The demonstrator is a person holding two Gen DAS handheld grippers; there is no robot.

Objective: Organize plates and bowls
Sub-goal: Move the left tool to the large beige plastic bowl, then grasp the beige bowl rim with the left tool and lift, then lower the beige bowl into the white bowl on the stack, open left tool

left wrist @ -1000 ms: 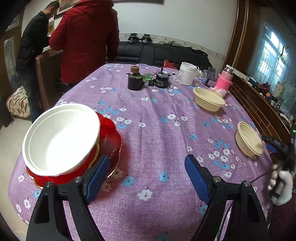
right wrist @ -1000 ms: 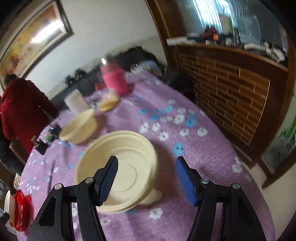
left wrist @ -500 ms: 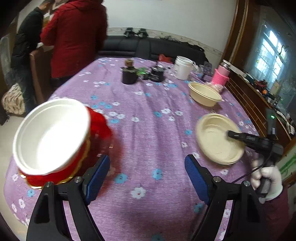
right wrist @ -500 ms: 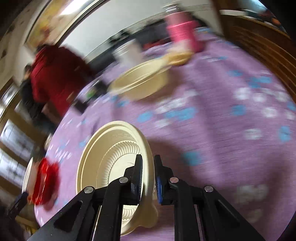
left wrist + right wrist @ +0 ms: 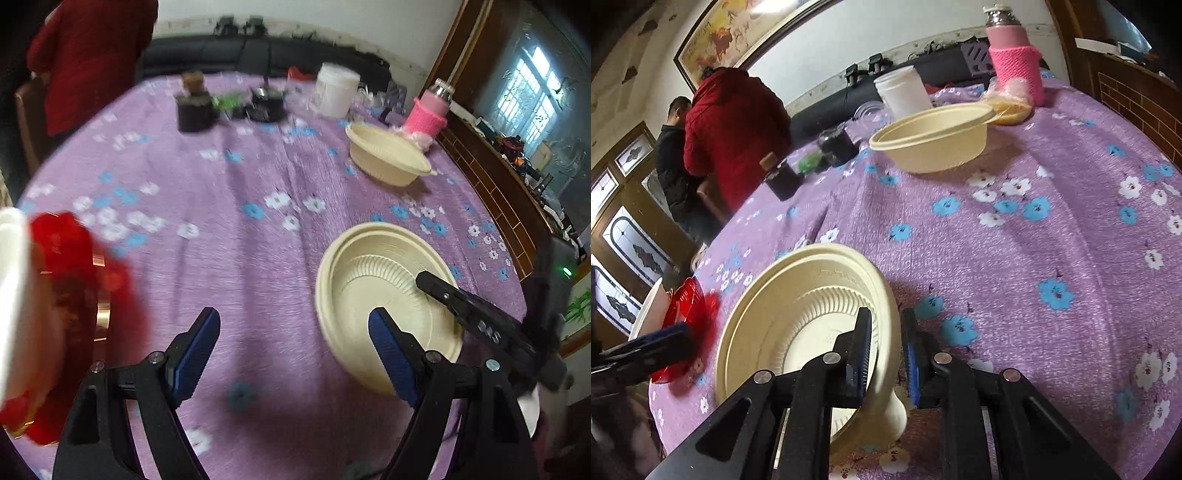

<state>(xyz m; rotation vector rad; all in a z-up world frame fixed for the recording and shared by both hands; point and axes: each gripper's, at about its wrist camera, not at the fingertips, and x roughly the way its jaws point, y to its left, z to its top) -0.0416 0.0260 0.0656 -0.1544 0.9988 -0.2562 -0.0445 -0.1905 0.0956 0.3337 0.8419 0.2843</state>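
My right gripper (image 5: 886,354) is shut on the rim of a cream bowl (image 5: 798,317) and holds it tilted over the purple cloth; the bowl (image 5: 373,291) and the right gripper (image 5: 476,325) also show in the left wrist view. My left gripper (image 5: 295,350) is open and empty above the cloth. A second cream bowl (image 5: 388,158) stands farther back, also in the right wrist view (image 5: 934,136). A red plate (image 5: 74,295) with a white plate (image 5: 11,295) on it sits at the left, also in the right wrist view (image 5: 687,299).
The table has a purple flowered cloth (image 5: 240,229). At the back stand a white tub (image 5: 336,94), a pink-sleeved flask (image 5: 428,114) and dark jars (image 5: 194,107). A person in a red coat (image 5: 731,129) stands at the far edge. A wooden cabinet (image 5: 498,192) runs along the right.
My right gripper has carried the cream bowl farther toward the table's middle. The left view has swung right, so the red and white plates sit at its left edge.
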